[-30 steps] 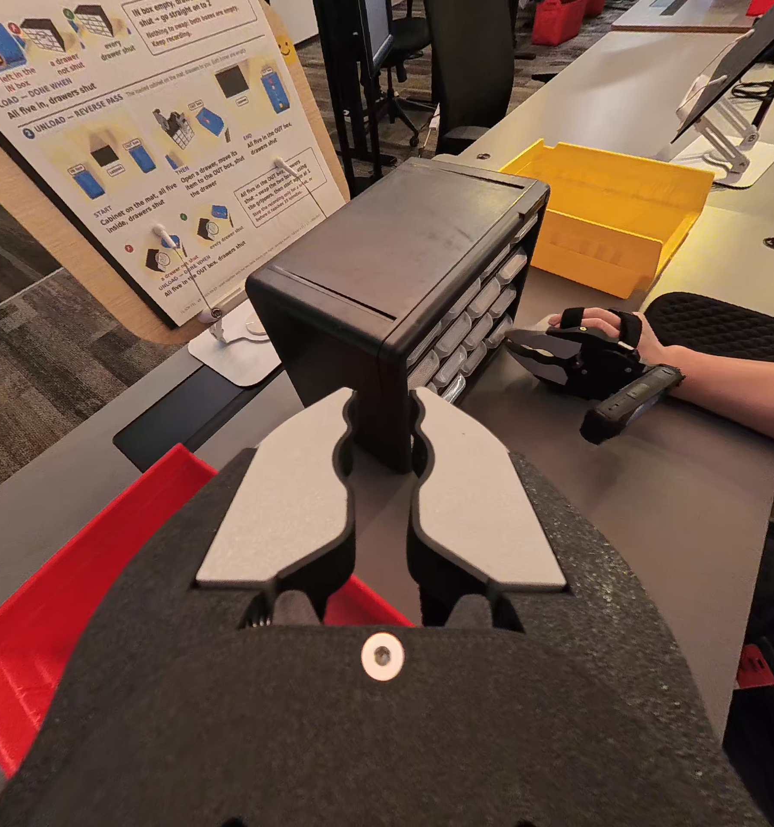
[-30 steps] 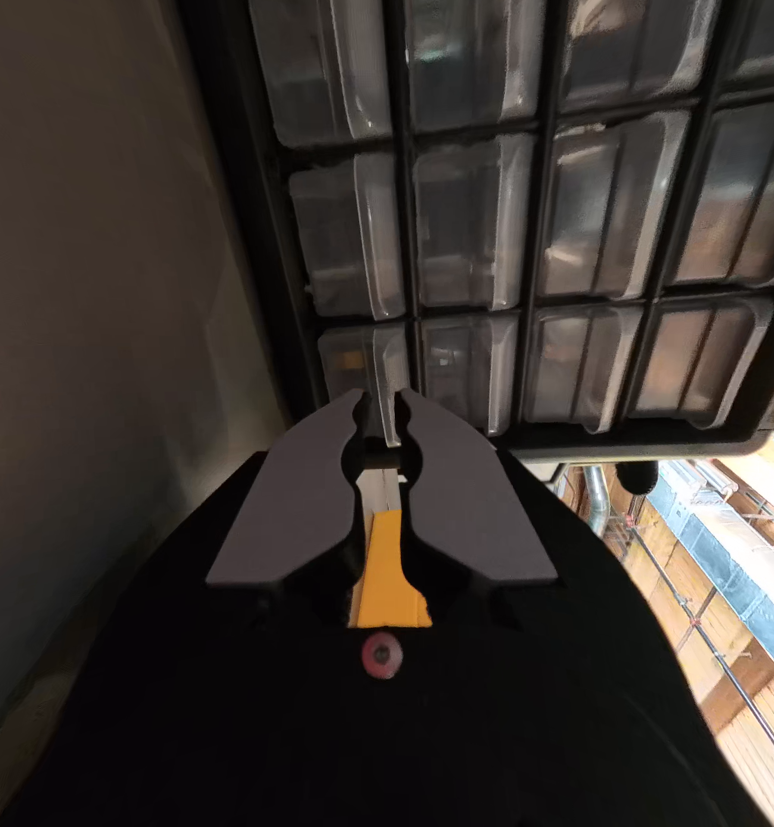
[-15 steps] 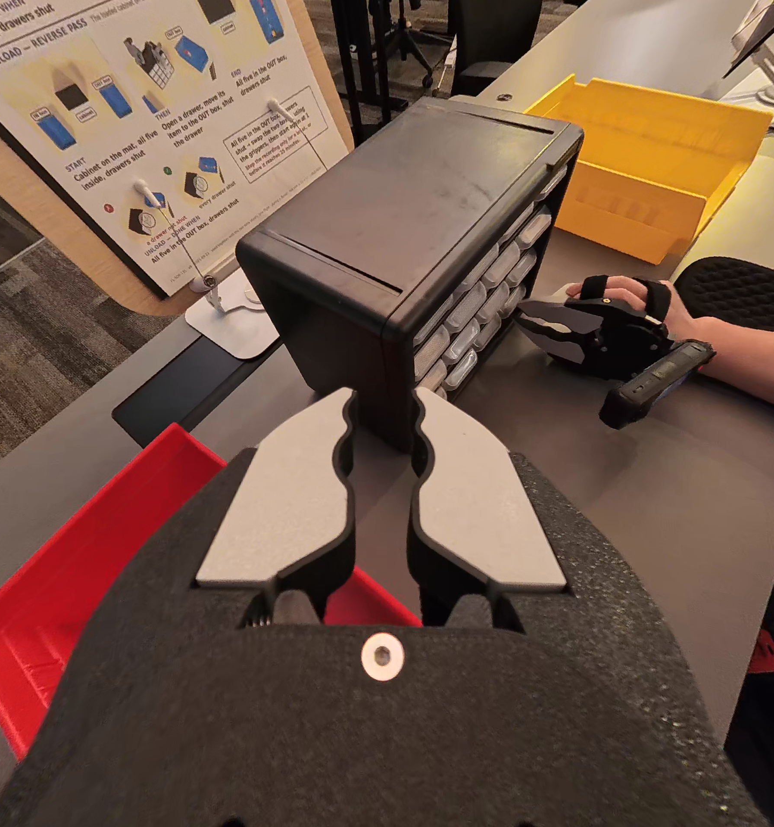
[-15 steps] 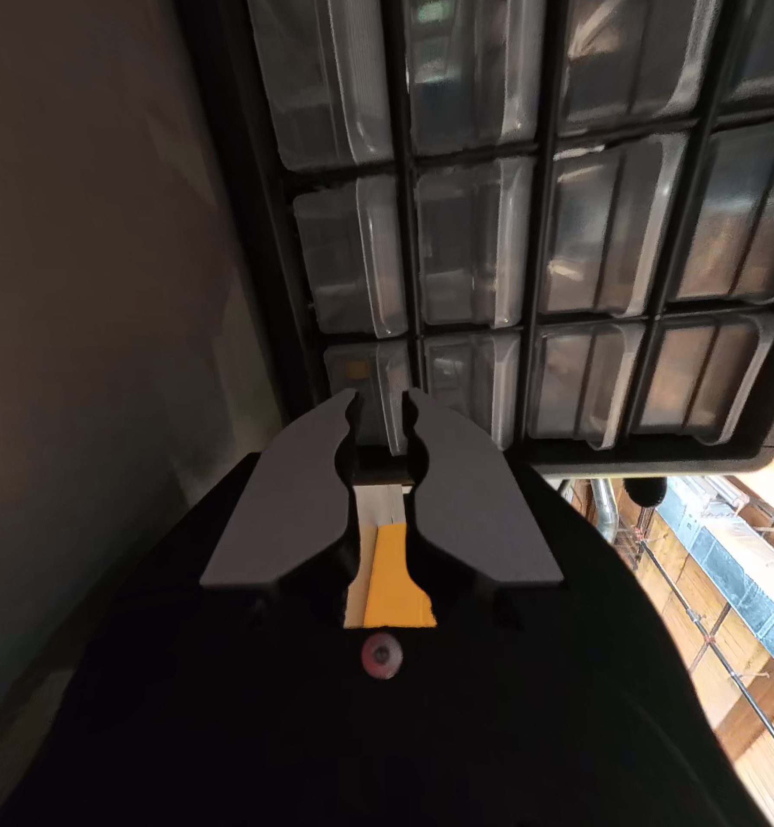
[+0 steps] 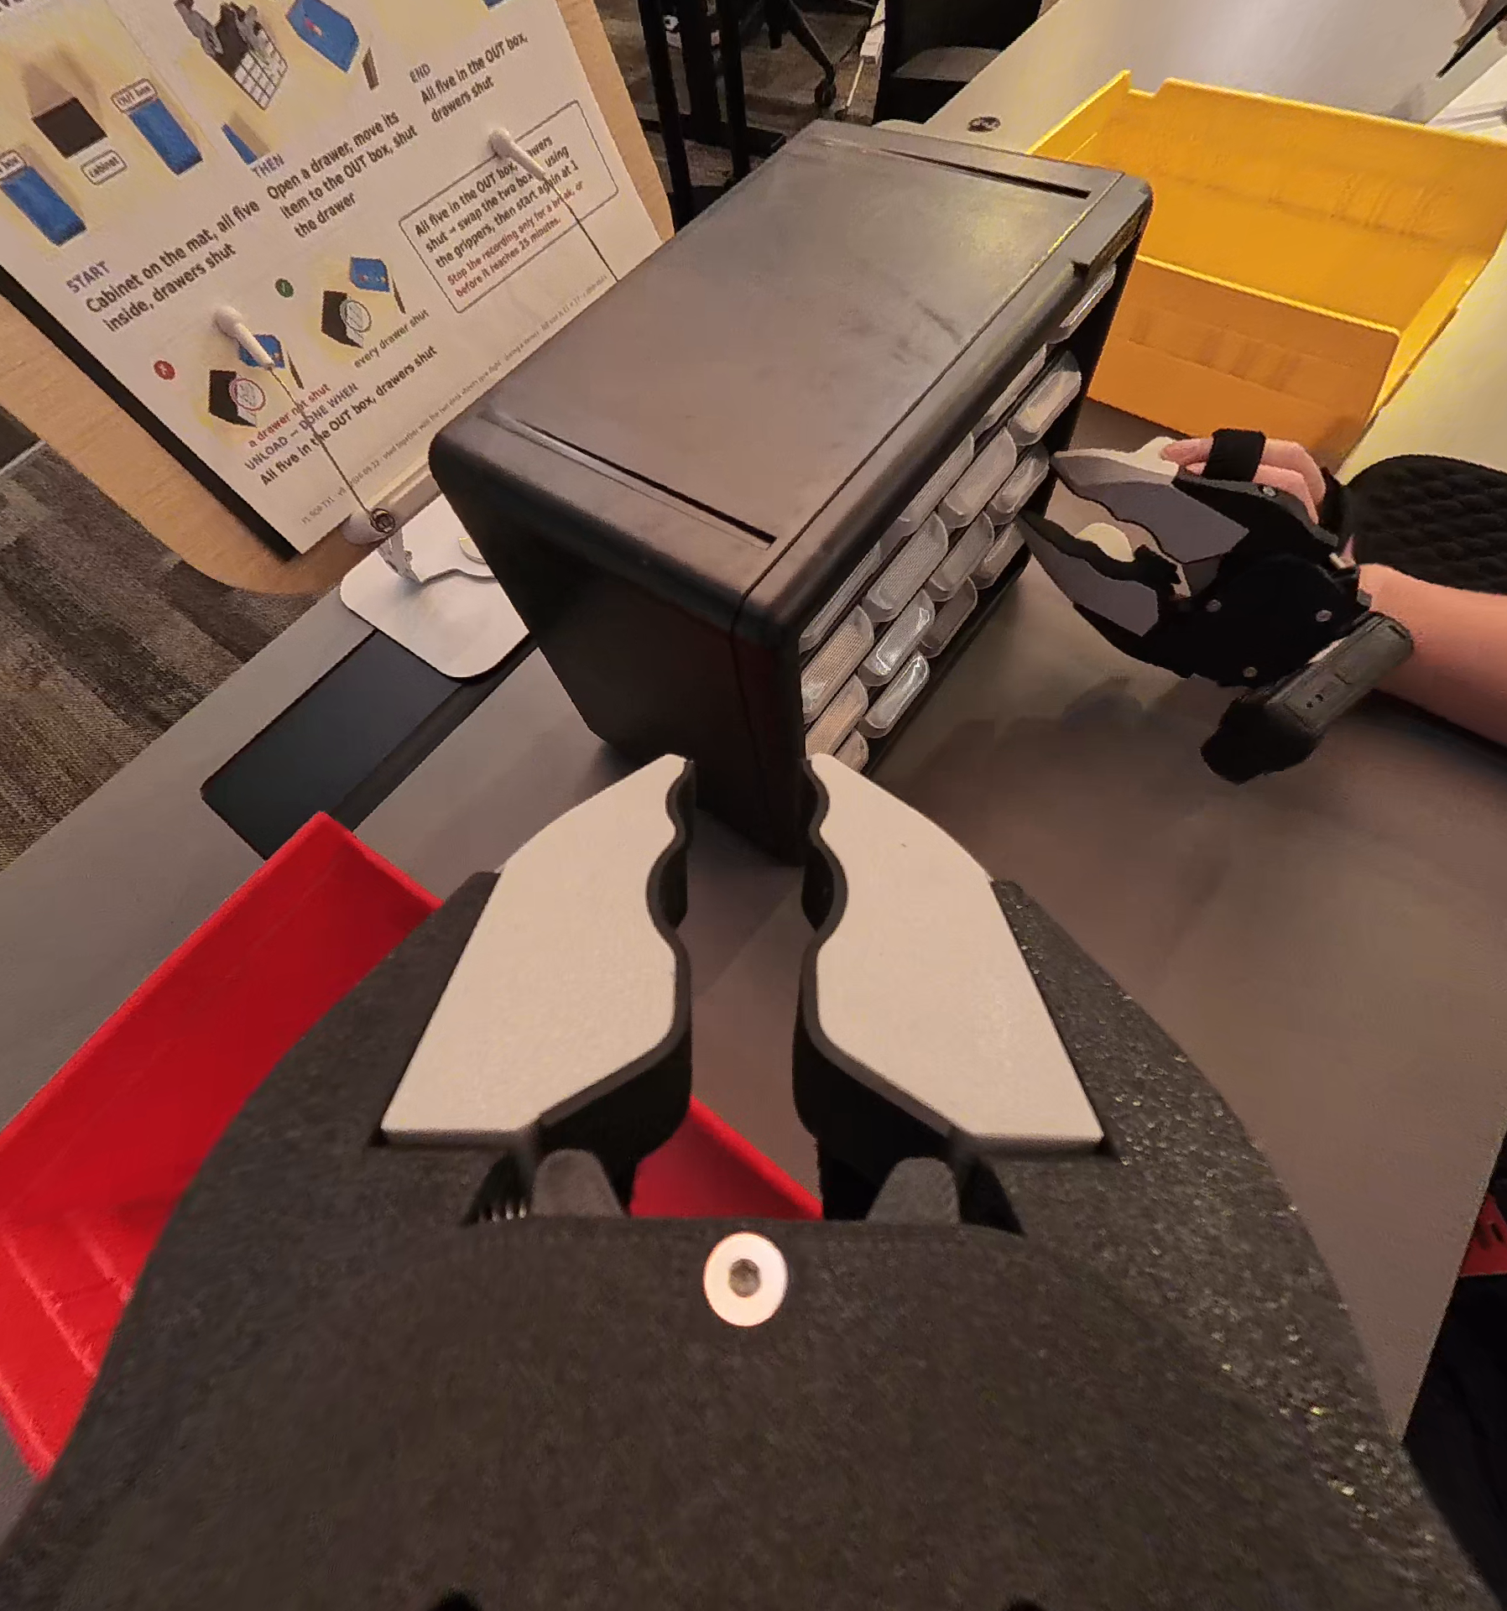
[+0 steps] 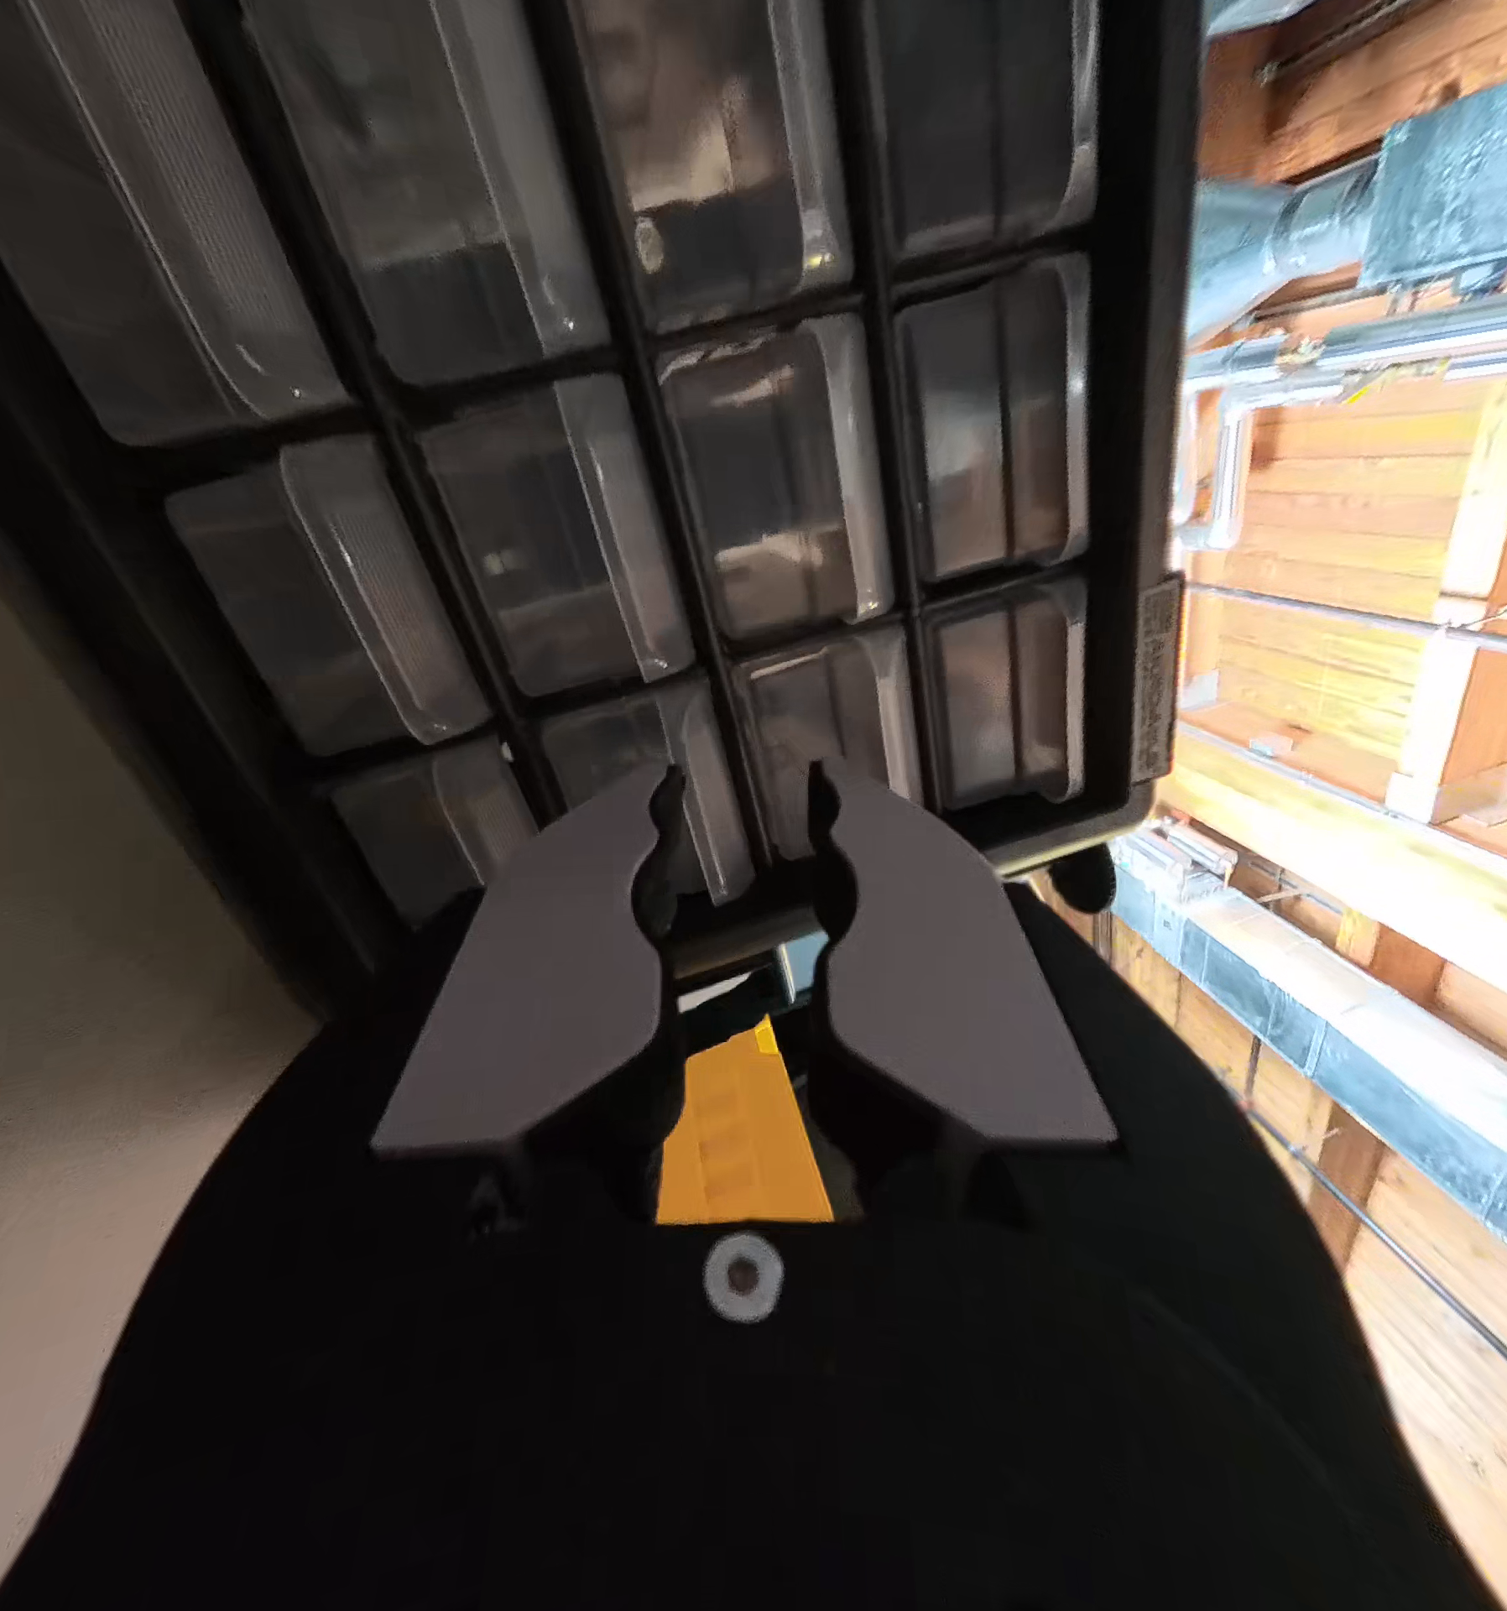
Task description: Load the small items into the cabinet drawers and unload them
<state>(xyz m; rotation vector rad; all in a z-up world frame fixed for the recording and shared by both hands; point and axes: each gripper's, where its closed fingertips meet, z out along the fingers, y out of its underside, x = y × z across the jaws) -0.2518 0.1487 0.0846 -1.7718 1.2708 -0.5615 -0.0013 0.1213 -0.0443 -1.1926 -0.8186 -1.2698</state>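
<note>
— On the grey tabletop (image 5: 1081,915), we see a black plastic cabinet of small clear drawers (image 5: 785,366) standing upright, its drawer front turned toward the right hand. Where do we hold the left hand-held gripper (image 5: 748,776)?

— We hold it above the near corner of the cabinet, its two grey fingers (image 5: 558,959) parted by a narrow gap with nothing between them. Under it lies a red plastic bin (image 5: 166,1046), near the cabinet's side.

— And the right hand-held gripper (image 5: 1048,499)?

— In the left wrist view we see it at the drawer front, tips right at the far columns of drawers, jaws spread apart and gripping nothing. A person's hand in a black strap (image 5: 1238,462) carries it, forearm resting over the tabletop.

— What does its own camera show us?

— The view is rolled on its side. The right hand-held gripper's fingertips sit just before the clear drawers (image 6: 767,471) at the cabinet's edge row, straddling a black divider. All drawers we can see look pushed in; whether the tips touch one, we cannot tell.

— Anything else around us?

— A yellow plastic bin (image 5: 1273,253) sits beyond the cabinet, just beside it. A white instruction poster (image 5: 279,218) leans at the back left on a small stand (image 5: 419,584). We cannot make out small items inside the drawers.
</note>
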